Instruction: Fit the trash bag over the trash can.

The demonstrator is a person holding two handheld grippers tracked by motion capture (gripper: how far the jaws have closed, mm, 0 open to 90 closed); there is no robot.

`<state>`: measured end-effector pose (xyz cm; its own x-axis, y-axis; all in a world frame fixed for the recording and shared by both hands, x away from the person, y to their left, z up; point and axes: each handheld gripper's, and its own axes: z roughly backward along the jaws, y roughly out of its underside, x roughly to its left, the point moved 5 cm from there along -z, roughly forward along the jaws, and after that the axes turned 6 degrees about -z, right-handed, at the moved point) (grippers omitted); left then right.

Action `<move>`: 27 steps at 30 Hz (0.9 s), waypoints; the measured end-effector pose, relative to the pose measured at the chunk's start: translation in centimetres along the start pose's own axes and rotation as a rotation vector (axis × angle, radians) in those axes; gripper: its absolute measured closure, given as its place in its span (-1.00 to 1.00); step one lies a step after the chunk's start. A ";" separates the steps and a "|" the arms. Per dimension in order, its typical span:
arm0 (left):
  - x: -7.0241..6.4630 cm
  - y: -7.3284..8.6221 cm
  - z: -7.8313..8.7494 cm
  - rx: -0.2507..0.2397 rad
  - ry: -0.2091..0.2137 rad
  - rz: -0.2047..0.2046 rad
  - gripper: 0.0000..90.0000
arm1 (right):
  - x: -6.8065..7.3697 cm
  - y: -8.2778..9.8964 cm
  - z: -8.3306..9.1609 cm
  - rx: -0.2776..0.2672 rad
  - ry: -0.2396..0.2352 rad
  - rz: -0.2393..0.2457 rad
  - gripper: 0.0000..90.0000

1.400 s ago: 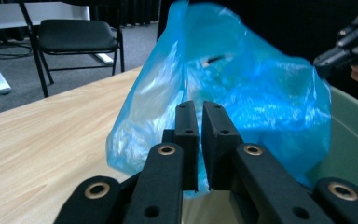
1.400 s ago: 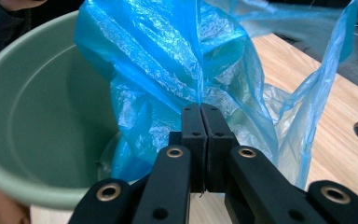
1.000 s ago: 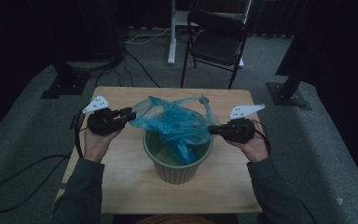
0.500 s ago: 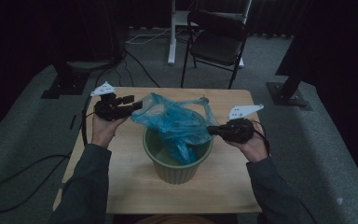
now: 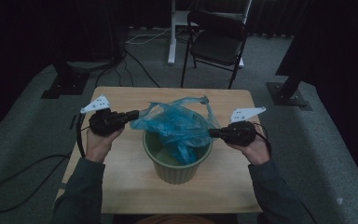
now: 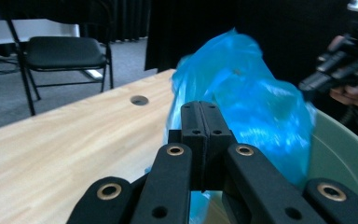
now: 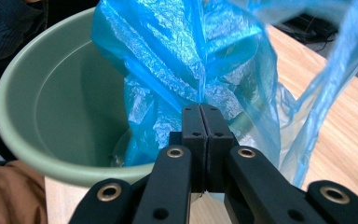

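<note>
Now two grippers, left gripper and right gripper, jaws clamped on one blue bag over one green bin.

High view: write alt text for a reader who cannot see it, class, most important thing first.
A person at a wooden table stretches a blue plastic bag over a green bin, the left tongs and right tongs each pinching a side of the bag. Behind the table stands a black folding chair on grey carpet.

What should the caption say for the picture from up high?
Two hand-held grippers, left and right, pinch a blue plastic bag over a green bin.
</note>
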<state>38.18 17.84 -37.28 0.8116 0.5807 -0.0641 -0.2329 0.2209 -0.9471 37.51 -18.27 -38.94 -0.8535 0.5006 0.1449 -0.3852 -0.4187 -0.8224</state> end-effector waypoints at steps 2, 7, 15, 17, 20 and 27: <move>-0.4 0.8 0.5 0.000 0.014 0.011 1.00 | 0.1 0.2 0.2 -0.009 -0.015 -0.005 0.99; -0.9 2.6 1.0 0.021 0.029 0.024 1.00 | 0.2 0.8 0.8 -0.006 -0.020 -0.015 0.99; -2.4 4.7 0.8 0.069 0.076 0.023 1.00 | 0.5 1.8 1.1 0.013 -0.038 -0.023 0.99; -3.1 5.4 0.6 0.090 0.099 0.020 1.00 | 0.7 2.2 1.2 0.021 -0.066 -0.025 0.99; -3.5 5.9 0.5 0.103 0.109 0.014 1.00 | 1.0 2.5 1.1 0.032 -0.084 -0.018 0.99; -4.1 7.3 -0.2 0.145 0.131 0.020 1.00 | 1.4 2.9 1.2 0.041 -0.119 -0.009 0.99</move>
<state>33.21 16.92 -44.02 0.8669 0.4808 -0.1316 -0.3162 0.3263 -0.8908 34.79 -19.73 -40.49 -0.8845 0.4123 0.2184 -0.4051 -0.4461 -0.7980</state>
